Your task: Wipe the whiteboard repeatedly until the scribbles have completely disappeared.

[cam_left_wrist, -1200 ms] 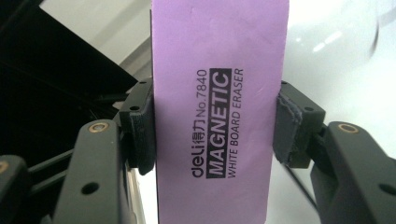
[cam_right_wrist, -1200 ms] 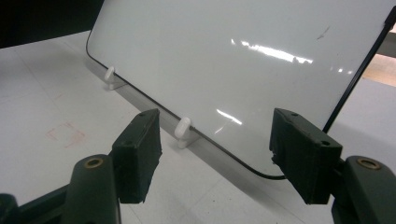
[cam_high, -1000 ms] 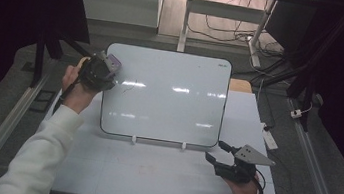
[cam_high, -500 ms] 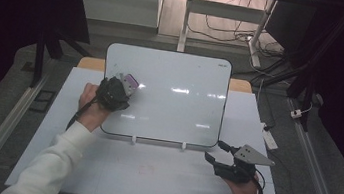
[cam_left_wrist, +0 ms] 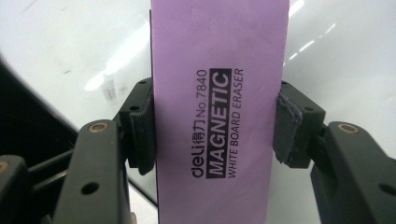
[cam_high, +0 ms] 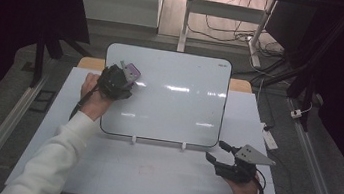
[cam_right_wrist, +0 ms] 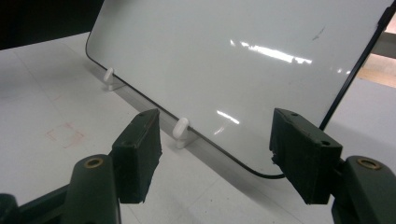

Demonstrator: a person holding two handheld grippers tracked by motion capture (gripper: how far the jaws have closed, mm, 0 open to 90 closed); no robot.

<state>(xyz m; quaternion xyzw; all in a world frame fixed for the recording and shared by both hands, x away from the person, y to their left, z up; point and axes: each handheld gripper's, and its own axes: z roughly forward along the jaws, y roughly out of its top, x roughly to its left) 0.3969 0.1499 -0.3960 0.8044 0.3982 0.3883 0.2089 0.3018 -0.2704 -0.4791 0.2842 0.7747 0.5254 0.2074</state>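
While the purple rectangular magnetic whiteboard eraser (cam_left_wrist: 219, 107) sits clamped between the pads of the left hand-held gripper (cam_high: 123, 76), the wiping itself looks barely begun, judging by where it stands: at the upper left corner of the white, black-rimmed, tilted whiteboard (cam_high: 178, 108), with most of the glossy surface ahead of it. Left gripper view: eraser runs lengthwise up between the two black jaws, printed label facing the camera, pads pressing both long edges, jaws about half closed on it; board surface lies directly behind. Whether the felt side touches the board, cannot tell. One faint dark mark (cam_right_wrist: 319, 31) shows near the board's far upper part in the right gripper view; likely what is left to clear. Right hand-held gripper (cam_high: 221, 153) rests low on the white counter (cam_high: 149, 175) near the board's lower right corner, jaws apart, nothing between them, well apart from the eraser. Two small white clips (cam_right_wrist: 180, 129) prop the board's bottom edge.
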